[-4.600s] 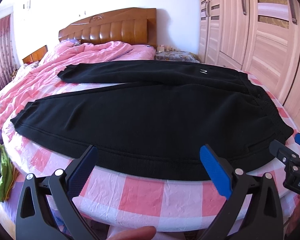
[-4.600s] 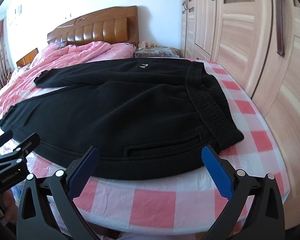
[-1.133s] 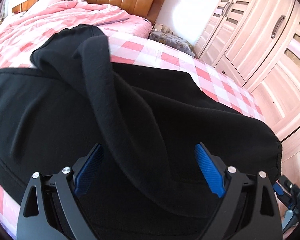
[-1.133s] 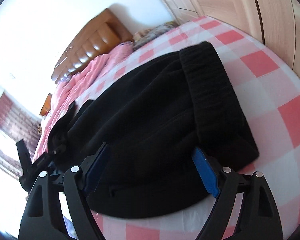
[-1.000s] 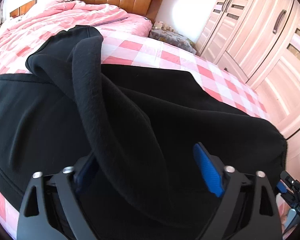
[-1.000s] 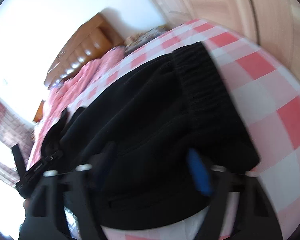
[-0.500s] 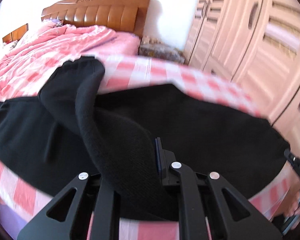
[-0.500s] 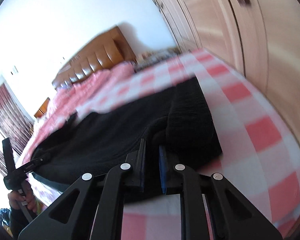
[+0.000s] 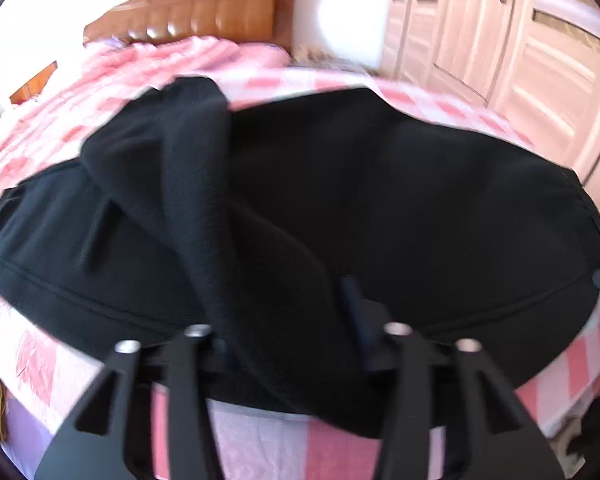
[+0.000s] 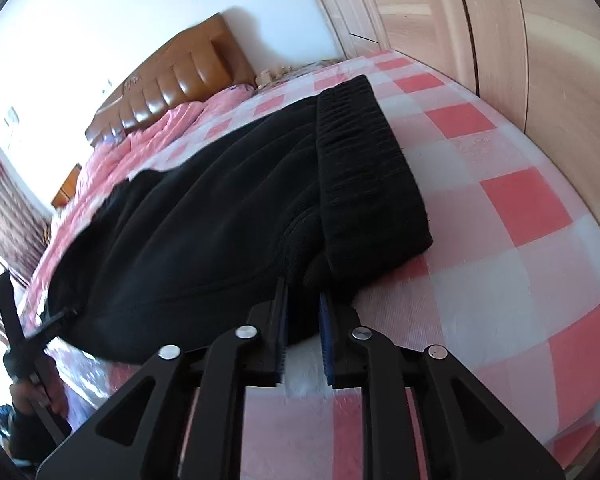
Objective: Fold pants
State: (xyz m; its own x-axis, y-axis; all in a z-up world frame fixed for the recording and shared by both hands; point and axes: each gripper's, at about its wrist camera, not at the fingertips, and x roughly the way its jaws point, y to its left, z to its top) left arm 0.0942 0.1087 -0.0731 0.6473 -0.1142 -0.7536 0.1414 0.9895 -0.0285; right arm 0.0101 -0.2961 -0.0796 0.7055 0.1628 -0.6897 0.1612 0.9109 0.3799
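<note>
Sweatpants (image 9: 380, 200), black fleece, are lying across the foot of the bed on the pink-and-white checked sheet (image 10: 500, 200), waistband (image 10: 364, 168) toward the wardrobe (image 9: 540, 60) side and legs running toward the opposite side. The far leg is draping in a thick roll over the near leg, which reads as a lengthwise fold in progress: one leg is being brought onto the other so the halves stack. The left gripper (image 9: 288, 328) is sitting at the near edge of the garment with the rolled leg passing between its fingers; the fingers are drawn well in and appear to be pinching that roll of fabric, though motion blur and the cloth are hiding one pad, so the contact is a judgement. The right gripper (image 10: 302, 312) is working at the waistband corner nearest the bed edge; its blue pads (image 10: 325, 332) are standing nearly together with a pinch of black fabric caught in the narrow gap. Holding both ends of the same half probably lets the person carry it over evenly without the fleece sagging in the middle. A headboard (image 9: 204, 20) in brown and a pink quilt (image 9: 140, 64) are lying beyond the garment.
</note>
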